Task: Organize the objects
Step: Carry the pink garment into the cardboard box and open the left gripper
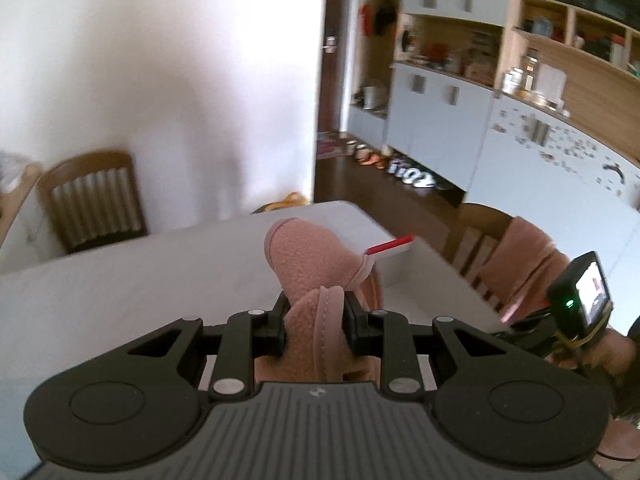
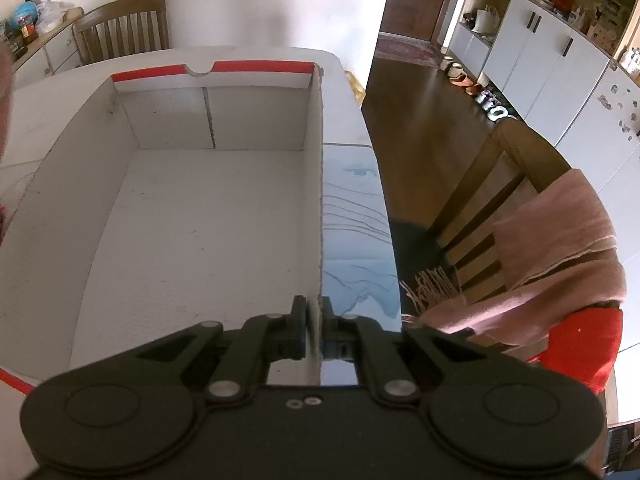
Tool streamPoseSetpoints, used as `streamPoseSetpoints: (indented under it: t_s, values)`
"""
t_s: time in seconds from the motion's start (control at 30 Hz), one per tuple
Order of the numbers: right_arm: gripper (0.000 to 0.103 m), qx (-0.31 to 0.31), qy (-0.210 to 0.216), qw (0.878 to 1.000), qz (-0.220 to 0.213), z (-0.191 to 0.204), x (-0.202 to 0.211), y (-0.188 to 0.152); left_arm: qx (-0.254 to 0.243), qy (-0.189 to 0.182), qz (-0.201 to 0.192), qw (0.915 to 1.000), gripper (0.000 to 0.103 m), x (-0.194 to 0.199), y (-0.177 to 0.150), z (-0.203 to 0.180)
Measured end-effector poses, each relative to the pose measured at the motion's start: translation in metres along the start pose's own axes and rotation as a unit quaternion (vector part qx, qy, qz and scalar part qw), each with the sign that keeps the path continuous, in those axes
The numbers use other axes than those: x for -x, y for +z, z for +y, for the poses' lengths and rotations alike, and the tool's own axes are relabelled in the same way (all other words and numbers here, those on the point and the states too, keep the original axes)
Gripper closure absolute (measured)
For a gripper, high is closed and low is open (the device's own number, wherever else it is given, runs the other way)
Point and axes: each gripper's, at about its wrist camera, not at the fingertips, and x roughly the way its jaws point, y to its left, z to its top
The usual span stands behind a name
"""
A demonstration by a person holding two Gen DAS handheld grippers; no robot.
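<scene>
My left gripper (image 1: 314,312) is shut on a pink fleece slipper (image 1: 312,264) and holds it above the white table (image 1: 120,280). A corner of the white box with a red rim (image 1: 394,246) shows just beyond the slipper. In the right wrist view my right gripper (image 2: 315,320) is shut on the right wall of that open white cardboard box (image 2: 200,220), near its close corner. The box inside shows nothing in it. The right gripper's camera body (image 1: 580,300) shows at the right of the left wrist view.
A wooden chair (image 2: 492,200) with a pink scarf (image 2: 560,248) over its back stands right of the table. Another chair (image 1: 94,200) stands at the far wall. White cabinets (image 1: 440,120), shelves and a row of shoes (image 1: 400,168) line the right side.
</scene>
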Motion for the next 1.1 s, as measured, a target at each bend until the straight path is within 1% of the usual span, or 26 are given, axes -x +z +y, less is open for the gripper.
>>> streamPoseSetpoints:
  t_s: [0.17, 0.23, 0.37, 0.47, 0.53, 0.73, 0.8, 0.87, 0.97, 1.0, 1.07, 1.1]
  values:
    - [0.100, 0.000, 0.010, 1.000, 0.004, -0.003, -0.001, 0.000, -0.030, -0.025, 0.009, 0.9992, 0.078, -0.038, 0.020, -0.038]
    - [0.101, -0.001, 0.017, 1.000, 0.004, -0.005, -0.001, 0.000, -0.049, -0.024, 0.018, 0.9983, 0.078, -0.056, 0.021, -0.055]
    - [0.101, -0.003, 0.025, 1.000, 0.009, -0.007, -0.002, 0.000, -0.080, -0.036, 0.050, 0.9949, 0.078, -0.093, 0.012, -0.087]
    - [0.101, -0.002, 0.027, 1.000, 0.013, -0.006, -0.001, 0.001, -0.089, -0.041, 0.083, 0.9917, 0.078, -0.123, -0.001, -0.106]
    - [0.101, -0.001, 0.027, 1.000, 0.015, -0.005, -0.001, 0.002, -0.096, -0.045, 0.101, 0.9893, 0.078, -0.137, -0.012, -0.113]
    - [0.101, 0.001, 0.031, 0.999, 0.020, -0.005, 0.000, 0.000, -0.124, -0.039, 0.148, 0.9803, 0.078, -0.176, -0.037, -0.127]
    - [0.101, 0.002, 0.032, 0.999, 0.020, -0.004, 0.000, 0.000, -0.121, -0.041, 0.166, 0.9779, 0.078, -0.187, -0.042, -0.128]
    - [0.101, 0.002, 0.033, 0.999, 0.021, -0.004, 0.000, 0.000, -0.119, -0.047, 0.184, 0.9746, 0.078, -0.195, -0.045, -0.128]
    - [0.101, 0.003, 0.035, 0.999, 0.021, -0.004, 0.000, 0.000, -0.128, -0.045, 0.203, 0.9697, 0.078, -0.199, -0.053, -0.126]
    - [0.101, 0.003, 0.035, 0.999, 0.021, -0.004, 0.000, 0.000, -0.129, -0.043, 0.208, 0.9688, 0.076, -0.201, -0.055, -0.126]
    - [0.101, 0.002, 0.037, 0.999, 0.021, -0.005, 0.001, 0.001, -0.125, -0.037, 0.214, 0.9680, 0.069, -0.203, -0.059, -0.123]
    - [0.101, 0.001, 0.038, 0.999, 0.021, -0.005, 0.001, 0.001, -0.121, -0.034, 0.218, 0.9677, 0.055, -0.203, -0.060, -0.121]
